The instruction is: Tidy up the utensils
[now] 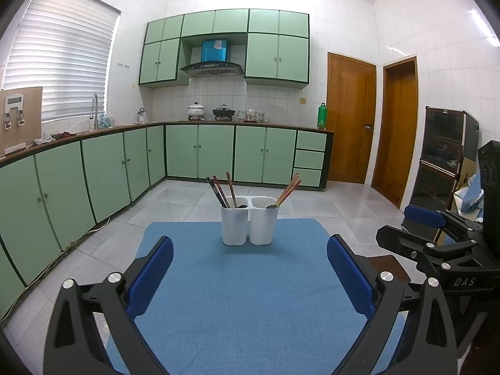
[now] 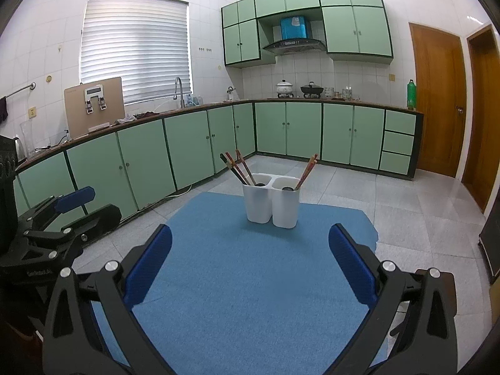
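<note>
A white two-compartment utensil holder [image 1: 249, 225] [image 2: 271, 203] stands at the far end of a blue mat [image 1: 243, 297] [image 2: 250, 281]. Several dark and red chopsticks [image 1: 220, 192] [image 2: 237, 168] lean left out of its left compartment. A pair of reddish chopsticks [image 1: 288, 191] [image 2: 307, 170] leans right out of the right one. A dark spoon end shows in each compartment. My left gripper [image 1: 250, 268] is open, empty, short of the holder. My right gripper [image 2: 250, 261] is open and empty too, beside the left one.
The right gripper's body [image 1: 437, 243] shows at the right of the left wrist view, the left gripper's body [image 2: 56, 218] at the left of the right wrist view. Green kitchen cabinets [image 1: 200, 153], a tiled floor [image 1: 343, 206] and wooden doors [image 1: 350, 118] lie beyond.
</note>
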